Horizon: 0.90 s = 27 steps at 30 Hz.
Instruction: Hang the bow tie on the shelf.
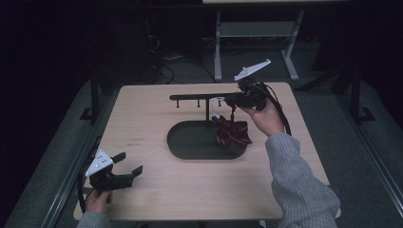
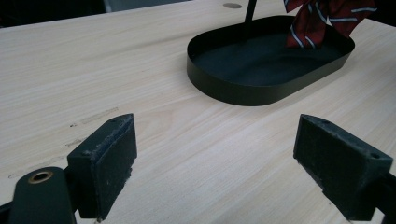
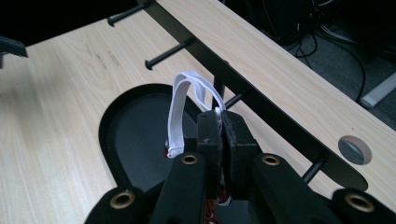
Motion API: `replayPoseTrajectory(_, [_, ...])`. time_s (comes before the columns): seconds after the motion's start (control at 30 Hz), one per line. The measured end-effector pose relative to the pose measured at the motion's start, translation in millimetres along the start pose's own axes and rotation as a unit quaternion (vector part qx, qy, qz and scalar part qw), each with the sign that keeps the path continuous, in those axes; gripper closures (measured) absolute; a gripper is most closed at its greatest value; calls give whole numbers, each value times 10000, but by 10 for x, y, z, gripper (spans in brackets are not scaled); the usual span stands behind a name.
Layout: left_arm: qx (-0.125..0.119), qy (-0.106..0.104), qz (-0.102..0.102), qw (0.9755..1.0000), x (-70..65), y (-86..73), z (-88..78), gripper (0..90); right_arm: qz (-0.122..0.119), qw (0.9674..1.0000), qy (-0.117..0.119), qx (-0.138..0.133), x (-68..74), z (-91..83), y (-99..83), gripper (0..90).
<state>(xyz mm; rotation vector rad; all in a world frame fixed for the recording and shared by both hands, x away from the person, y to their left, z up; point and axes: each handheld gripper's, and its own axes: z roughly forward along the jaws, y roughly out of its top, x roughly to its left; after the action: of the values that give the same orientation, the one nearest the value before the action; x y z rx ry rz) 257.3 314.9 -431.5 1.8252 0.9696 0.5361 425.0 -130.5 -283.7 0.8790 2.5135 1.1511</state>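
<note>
The right gripper (image 3: 219, 126) pinches the white elastic loop (image 3: 187, 100) of the red striped cloth tie (image 1: 232, 133), hanging over the black oval tray (image 1: 190, 142); the nearest black peg (image 3: 233, 99) lies just beyond its jaws.

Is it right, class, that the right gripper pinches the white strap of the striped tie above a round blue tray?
Not quite. The right gripper does pinch the white strap of the striped tie, but the tray is oval and black, as the high view shows.
</note>
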Motion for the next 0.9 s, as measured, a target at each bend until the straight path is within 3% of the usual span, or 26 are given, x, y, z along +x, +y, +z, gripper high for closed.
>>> replayPoseTrajectory(0.7, [-34, -4, -39, 10000, 5, -2, -22, 128, 270, 9993, -214, 164, -141, 162, -67, 857])
replayPoseTrajectory(0.9, [-39, -12, -33, 10000, -2, -2, -12, 128, 307, 9993, -172, 146, -159, 160, -93, 857])
